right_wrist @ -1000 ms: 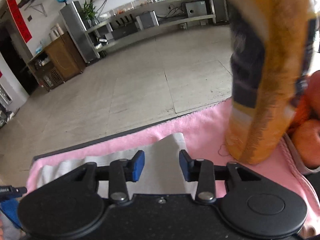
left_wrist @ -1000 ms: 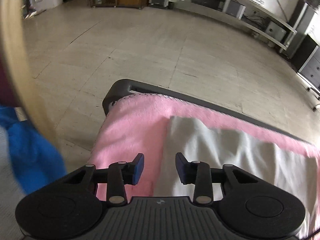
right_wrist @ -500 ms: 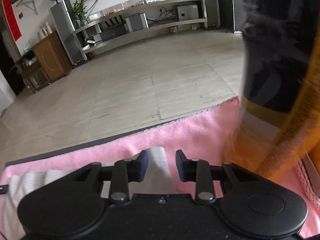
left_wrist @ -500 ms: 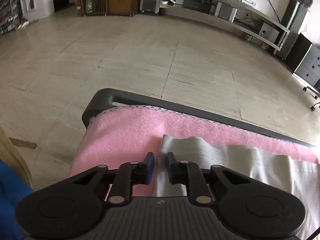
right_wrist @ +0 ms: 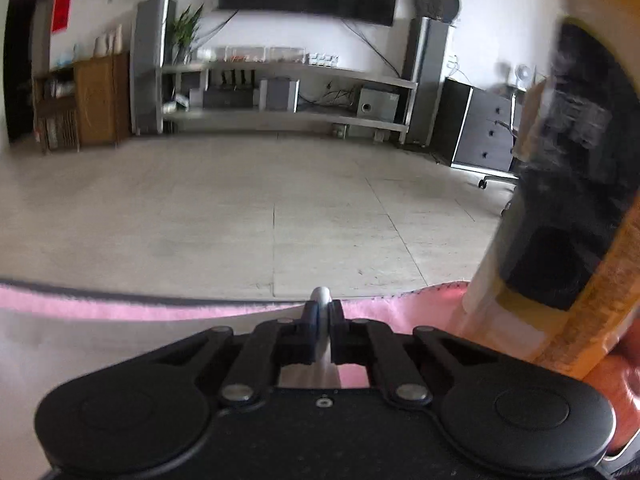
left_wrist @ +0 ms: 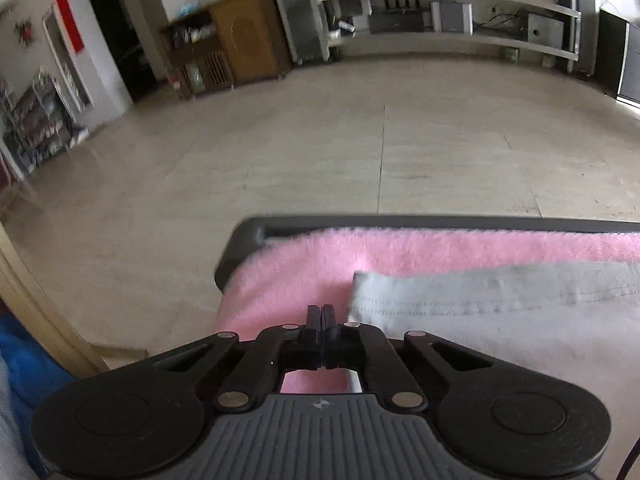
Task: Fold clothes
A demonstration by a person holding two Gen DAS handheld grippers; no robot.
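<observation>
A pale grey garment (left_wrist: 500, 300) lies flat on a pink blanket (left_wrist: 300, 272) that covers a dark table (left_wrist: 248, 236). My left gripper (left_wrist: 321, 314) is shut just left of the garment's near corner, over the blanket. Nothing shows between its pads, and I cannot tell if they catch the cloth's edge. In the right wrist view my right gripper (right_wrist: 322, 312) is shut on a fold of the grey garment (right_wrist: 321, 294), which pokes up between the fingertips. The garment's remaining cloth is a pale blur at lower left.
A tall yellow and black bag (right_wrist: 560, 240) stands close on the right of my right gripper, with an orange fruit (right_wrist: 616, 376) below it. Blue cloth (left_wrist: 24, 360) hangs at the far left. Beyond the table's far edge is bare tiled floor (left_wrist: 360, 140).
Both grippers went from open to shut while sinking toward the garment. The left closed beside the garment's left corner; the right closed on its cloth. Both wrists rolled.
</observation>
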